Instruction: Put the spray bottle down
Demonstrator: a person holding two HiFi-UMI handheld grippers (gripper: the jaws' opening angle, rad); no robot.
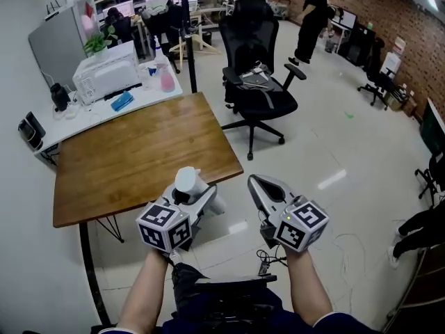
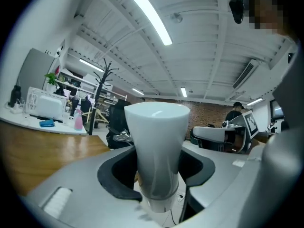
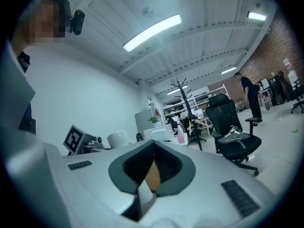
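**Spray bottle held in the left fingers, off the bench**

The left gripper (image 1: 200,195) has its fingers clamped on the white spray bottle (image 2: 156,146), one dark pad on each side of the body. The bottle stands upright between them with its wider end on top. Its spray head cannot be made out. It hangs in the air, and pale floor and a cable show beneath its lower end. The wooden bench (image 1: 132,158) lies ahead and to the left of these fingers, its front edge close to them, and the bottle does not rest on it.

The right gripper (image 1: 256,182) is just beside the left one, level. Its fingers are together at the tips and nothing is between them. A black office chair (image 1: 257,82) stands well ahead of them on the floor. Farther ahead of the left fingers, past the wooden bench, a white bench (image 1: 90,113) carries a white machine (image 1: 104,75) and a pink bottle (image 1: 167,81).
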